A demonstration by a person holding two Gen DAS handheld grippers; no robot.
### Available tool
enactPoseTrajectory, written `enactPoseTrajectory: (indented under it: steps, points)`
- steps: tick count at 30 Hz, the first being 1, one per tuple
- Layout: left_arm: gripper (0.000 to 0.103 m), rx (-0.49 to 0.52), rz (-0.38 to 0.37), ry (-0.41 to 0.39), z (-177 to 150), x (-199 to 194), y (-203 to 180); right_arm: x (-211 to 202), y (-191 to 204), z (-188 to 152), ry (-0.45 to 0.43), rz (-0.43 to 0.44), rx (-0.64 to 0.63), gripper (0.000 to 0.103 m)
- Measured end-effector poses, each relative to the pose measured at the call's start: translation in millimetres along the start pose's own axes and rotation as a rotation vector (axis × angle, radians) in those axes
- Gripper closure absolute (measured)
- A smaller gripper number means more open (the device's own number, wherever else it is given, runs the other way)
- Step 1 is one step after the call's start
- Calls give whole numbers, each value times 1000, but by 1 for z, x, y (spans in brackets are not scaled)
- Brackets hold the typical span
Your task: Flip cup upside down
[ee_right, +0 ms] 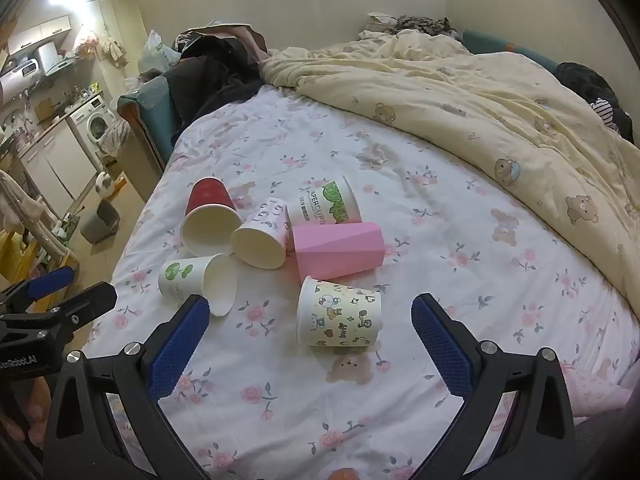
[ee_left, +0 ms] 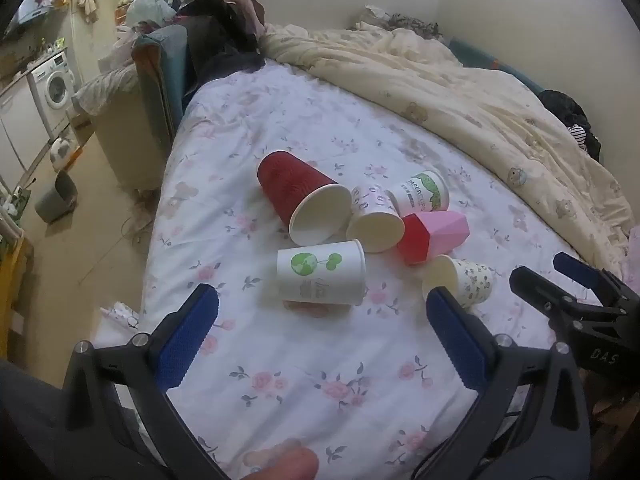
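Several cups lie on their sides in a cluster on the floral bed sheet (ee_left: 280, 380). A red cup (ee_left: 296, 196) (ee_right: 208, 216), a white cup with a green tree print (ee_left: 320, 276) (ee_right: 192, 280), a small patterned cup (ee_left: 374, 220) (ee_right: 262, 234), a green-leaf "paper cups" cup (ee_left: 420, 194) (ee_right: 324, 202), a pink faceted cup (ee_left: 434, 234) (ee_right: 338, 250) and a cartoon-print cup (ee_left: 460, 280) (ee_right: 340, 314). My left gripper (ee_left: 322, 300) is open, just short of the tree-print cup. My right gripper (ee_right: 310, 308) is open, with the cartoon-print cup lying between its fingers.
A rumpled cream duvet (ee_left: 460, 92) (ee_right: 480, 92) covers the far right of the bed. Dark clothes (ee_left: 224, 40) are piled at the head. The bed's left edge drops to a floor with a grey bin (ee_left: 56, 196) and a washing machine (ee_left: 54, 88).
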State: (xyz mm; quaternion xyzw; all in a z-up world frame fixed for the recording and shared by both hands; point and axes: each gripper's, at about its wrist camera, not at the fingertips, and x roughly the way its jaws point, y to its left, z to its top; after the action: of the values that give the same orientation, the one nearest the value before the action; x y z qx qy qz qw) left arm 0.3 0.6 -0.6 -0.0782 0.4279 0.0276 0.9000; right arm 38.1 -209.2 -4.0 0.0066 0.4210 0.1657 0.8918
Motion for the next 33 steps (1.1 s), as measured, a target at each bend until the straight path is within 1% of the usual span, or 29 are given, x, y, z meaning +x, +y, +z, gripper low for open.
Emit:
enactPoseTrajectory:
  steps: [1,7,8,10,14,15,33]
  points:
    - [0,5,3,-10,0,-1,0,0,0,0,1,0,-1,0]
    - [0,3,-10,-5,0,-2,5,0,0,0,-1,1,0,0]
    - [0,14,4,-13,0,-11,6,0,1,0,0,1,1,0]
    - [0,16,19,-13,1,-5,2,0,1,0,-1,-1,0,0]
    - [0,7,11,-12,2,-5,8,0,1,0,1,-4,-2,0]
    - [0,16,18,-14,2,-7,0,0,1,0,2,-5,-3,0]
    - [0,13,15,-9,4,-6,-1,-1,0,0,0,-5,-4,0]
